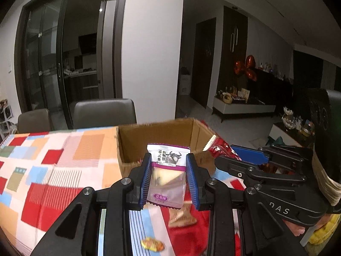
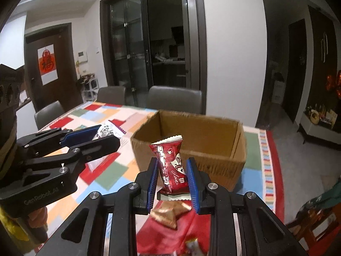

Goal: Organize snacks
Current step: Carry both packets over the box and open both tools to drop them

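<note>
We've got the left gripper [image 1: 168, 178] clamped on a purple-and-white plastic snack packet with a clear window [image 1: 166, 176], its blue pads pressing both side edges. The packet stands upright, long axis running straight away from the camera, the printed bull and Chinese characters at the far end and a small purple label at the near end; we can't read that label surely from here. It hangs above the table's patchwork cloth of red, orange, blue and white squares [image 1: 53, 164], just short of the open brown cardboard box [image 1: 157, 132]. Over on the right gripper [image 2: 172, 178], the jaws are squeezed onto a red foil-wrapped snack with crimped silver ends [image 2: 171, 166], upright too and slightly twisted, with "Love" in script and white characters on a heart. It's in the air just before the box's near wall. Below it on the cloth lies a bronze-gold triangular wrapped sweet [image 2: 171, 212], and in the left wrist view a small yellow-orange wrapped candy [image 1: 153, 244] sits at the near edge. Grey padded chairs [image 2: 174, 99] stand behind the table.
</note>
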Action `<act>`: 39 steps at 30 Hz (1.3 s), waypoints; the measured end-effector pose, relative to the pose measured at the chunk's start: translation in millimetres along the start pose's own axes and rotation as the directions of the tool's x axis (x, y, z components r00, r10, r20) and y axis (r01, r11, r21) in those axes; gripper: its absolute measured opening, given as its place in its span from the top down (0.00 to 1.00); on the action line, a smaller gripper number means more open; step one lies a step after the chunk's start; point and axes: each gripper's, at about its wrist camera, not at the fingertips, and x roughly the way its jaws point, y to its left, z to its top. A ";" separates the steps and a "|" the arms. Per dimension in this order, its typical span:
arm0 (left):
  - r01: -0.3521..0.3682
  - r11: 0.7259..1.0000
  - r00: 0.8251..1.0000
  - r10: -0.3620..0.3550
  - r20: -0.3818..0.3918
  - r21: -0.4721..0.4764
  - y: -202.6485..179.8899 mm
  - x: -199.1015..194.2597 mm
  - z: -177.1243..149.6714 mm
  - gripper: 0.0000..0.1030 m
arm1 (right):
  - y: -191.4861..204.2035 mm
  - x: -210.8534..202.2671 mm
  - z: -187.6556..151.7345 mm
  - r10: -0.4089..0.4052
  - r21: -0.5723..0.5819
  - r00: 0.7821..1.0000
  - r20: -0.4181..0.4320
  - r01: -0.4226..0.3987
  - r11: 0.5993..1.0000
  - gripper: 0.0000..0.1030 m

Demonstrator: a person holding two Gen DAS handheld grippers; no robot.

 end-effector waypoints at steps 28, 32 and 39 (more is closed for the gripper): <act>-0.029 1.000 0.998 0.030 -0.062 0.013 20.4 105.8 68.7 0.62 | -56.2 76.0 67.2 -0.113 0.077 0.991 -0.073 0.119 0.990 0.72; -0.075 0.997 0.997 0.076 -0.022 0.030 15.6 97.7 67.3 0.36 | -59.1 72.7 63.6 -0.152 0.083 0.986 -0.072 0.158 0.984 0.53; -0.065 0.997 0.998 0.065 -0.006 0.035 7.4 66.7 51.5 0.36 | -52.8 48.3 51.2 -0.140 0.084 0.989 -0.045 0.143 0.986 0.53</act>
